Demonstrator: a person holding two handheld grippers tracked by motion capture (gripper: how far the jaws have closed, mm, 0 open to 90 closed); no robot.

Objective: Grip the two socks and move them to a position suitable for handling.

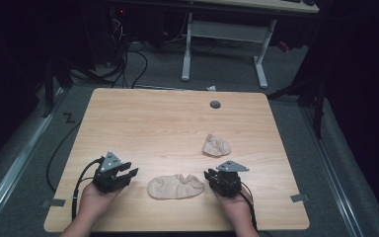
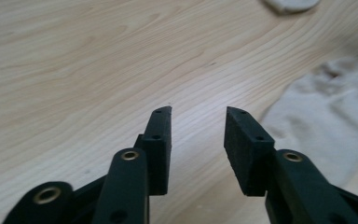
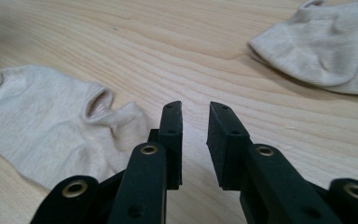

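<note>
Table (image 1: 143, 118): I see bare wood over most of its top, with wide room ahead and to both sides; the near edge lies close under my hands.

Near sock (image 1: 175, 186): flat between my two claws, close to the near edge, touched by neither. I judge it laid out.

Far sock (image 1: 216, 145): crumpled, apart from the first, beyond my right claw. Pairing looks undone.

Left gripper (image 1: 127, 173): spread, nothing between the jaws.

Right gripper (image 1: 211, 175): parted more narrowly, empty, just beside the near sock.
</note>
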